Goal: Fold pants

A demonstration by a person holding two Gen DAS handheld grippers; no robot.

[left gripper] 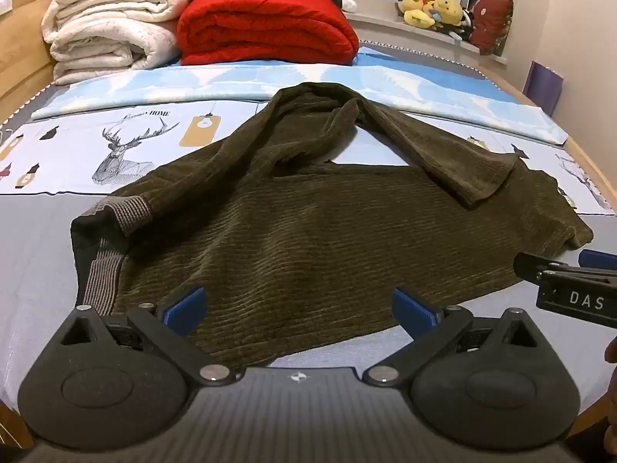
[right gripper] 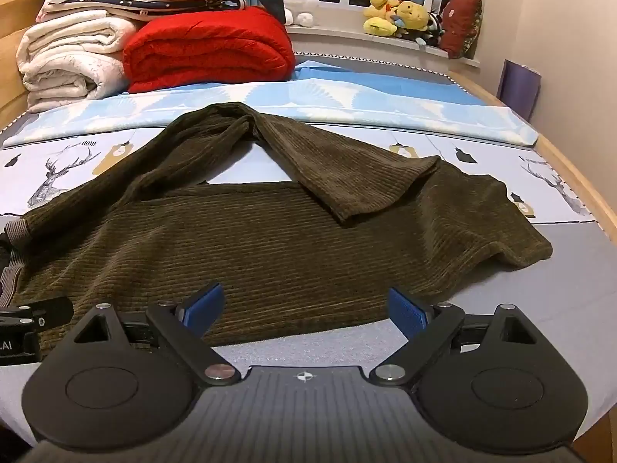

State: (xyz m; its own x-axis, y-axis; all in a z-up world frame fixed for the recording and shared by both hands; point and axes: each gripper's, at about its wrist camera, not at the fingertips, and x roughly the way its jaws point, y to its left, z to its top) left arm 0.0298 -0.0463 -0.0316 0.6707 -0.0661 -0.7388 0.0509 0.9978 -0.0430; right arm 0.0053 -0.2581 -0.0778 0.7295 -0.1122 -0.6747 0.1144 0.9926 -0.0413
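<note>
Dark olive corduroy pants (left gripper: 300, 239) lie on the bed, one leg stretched across in front of me, the other looped back over it, cuff (left gripper: 486, 181) resting on top. The striped grey waistband (left gripper: 104, 266) is at the left. They also show in the right wrist view (right gripper: 277, 239). My left gripper (left gripper: 299, 308) is open and empty, hovering over the near edge of the pants. My right gripper (right gripper: 306, 308) is open and empty over the same near edge, further right. It also shows at the right edge of the left wrist view (left gripper: 570, 285).
The bed sheet (left gripper: 46, 270) has a deer print. Folded white quilts (left gripper: 108, 31) and a red quilt (left gripper: 266, 27) are stacked at the far end. Plush toys (left gripper: 432, 5) sit on the window ledge. A wooden bed frame (right gripper: 578, 181) runs along the right.
</note>
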